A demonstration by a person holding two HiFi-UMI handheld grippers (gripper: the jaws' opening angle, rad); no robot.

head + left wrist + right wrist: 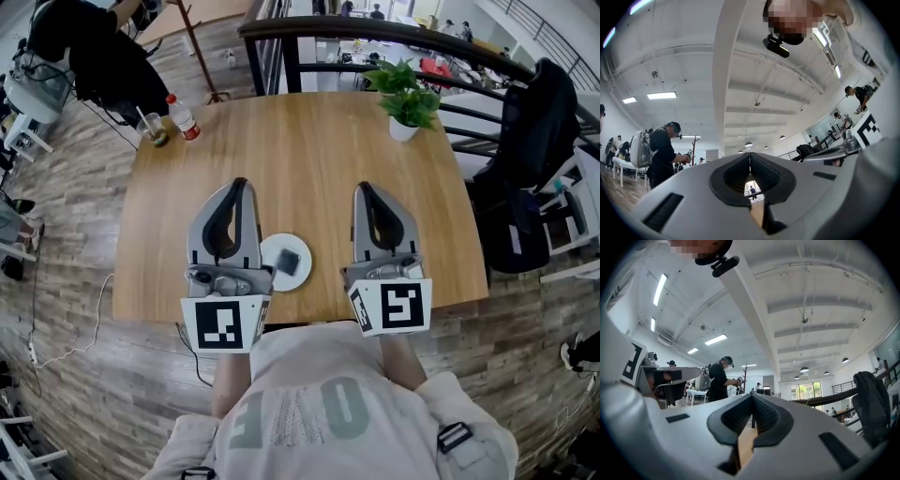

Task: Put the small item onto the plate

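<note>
Left tongs [239, 185] and right tongs [362, 188] sit closed, empty; the small item [288, 262] on the plate [268, 249] looks light and stiff, best pinched by its edges.

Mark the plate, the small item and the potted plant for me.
plate [279, 243], head view, bare white upper part.
small item [289, 262], head view, middle of its dark top.
potted plant [407, 99], head view, its green leaves.
</note>
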